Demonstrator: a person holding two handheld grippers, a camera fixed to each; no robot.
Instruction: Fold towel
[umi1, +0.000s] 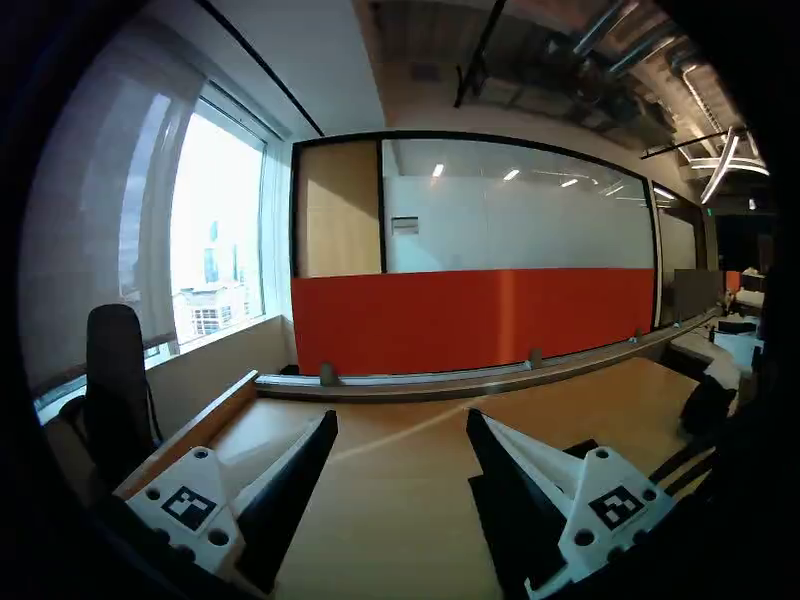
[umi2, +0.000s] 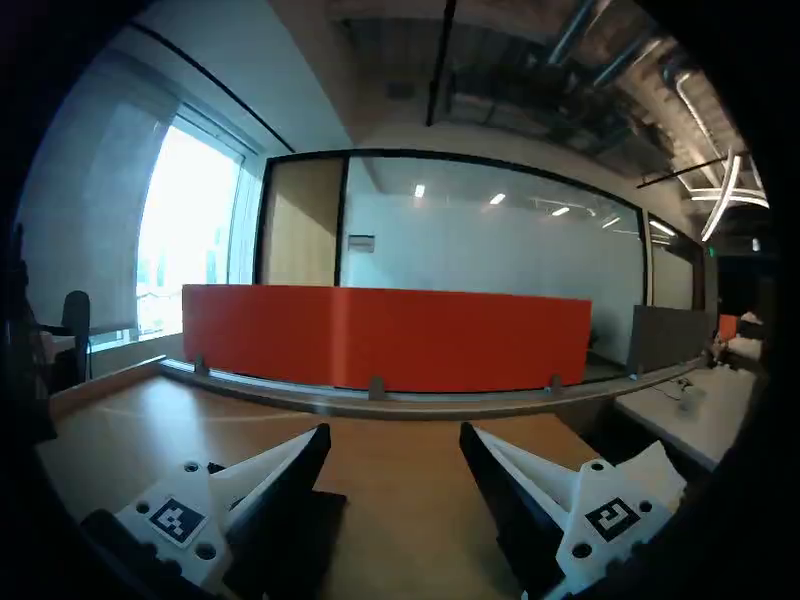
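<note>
Left gripper (umi1: 400, 440) fingers apart, nothing between them, over wooden desk (umi1: 400, 520). Right gripper (umi2: 393, 450) fingers apart too, nothing held. Orange divider panel (umi2: 390, 335) behind desk.

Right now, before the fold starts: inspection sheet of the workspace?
Surface: wooden desk, bare wood ahead of both tools.
Job's things: nothing seen.
Clutter: dark shape at the desk's right edge, too dim to name.
Tools: left tool open, holding nothing; right tool open, holding nothing.
Cables: nothing seen.
Surroundings: orange partition behind the desk; window; black chair; white desk off to the side.
</note>
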